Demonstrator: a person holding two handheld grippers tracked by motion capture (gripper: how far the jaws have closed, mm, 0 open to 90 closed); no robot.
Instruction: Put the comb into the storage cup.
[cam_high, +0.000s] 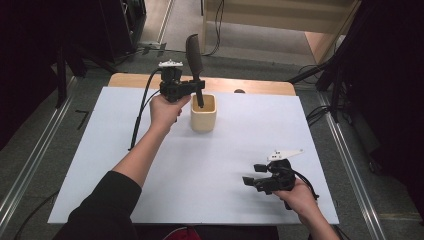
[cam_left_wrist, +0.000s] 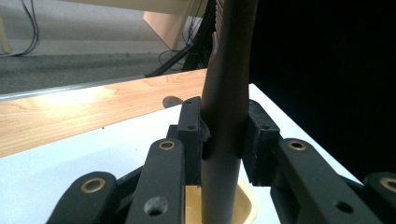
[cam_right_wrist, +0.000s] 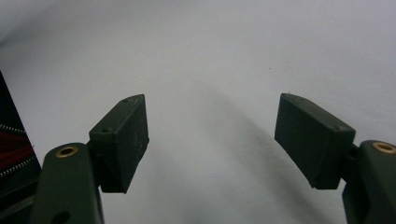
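The comb (cam_high: 195, 52) stands upright in your left tongs (cam_high: 198, 86), which pinch its dark handle from both sides; its lower end dips into the cream cup (cam_high: 204, 119) and its toothed part rises above your hand. In the left gripper view the handle (cam_left_wrist: 227, 116) runs straight up between the two pads (cam_left_wrist: 190, 135), pressed tight on each side, with the cup's yellow rim (cam_left_wrist: 247, 205) just below them.

Your right tongs (cam_high: 248, 181) are spread wide and hold nothing. They hover low over the near right part of the white tabletop (cam_high: 200, 170), well apart from the cup. In the right gripper view the two pads (cam_right_wrist: 123, 140) stand far apart with bare white surface between them.

Around the cup the tabletop is bare on every side, so nothing crowds the comb. The left gripper's cable (cam_high: 140, 110) trails down across the tabletop's left part beside your forearm. Behind the cup a strip of bare wood (cam_high: 250, 86) marks the far edge, close to the cup, with a small dark spot (cam_high: 239, 91) on it. The near edge lies just below your right hand (cam_high: 300, 197), and the right edge is near it too. The widest open room is the middle of the tabletop, between your two hands.
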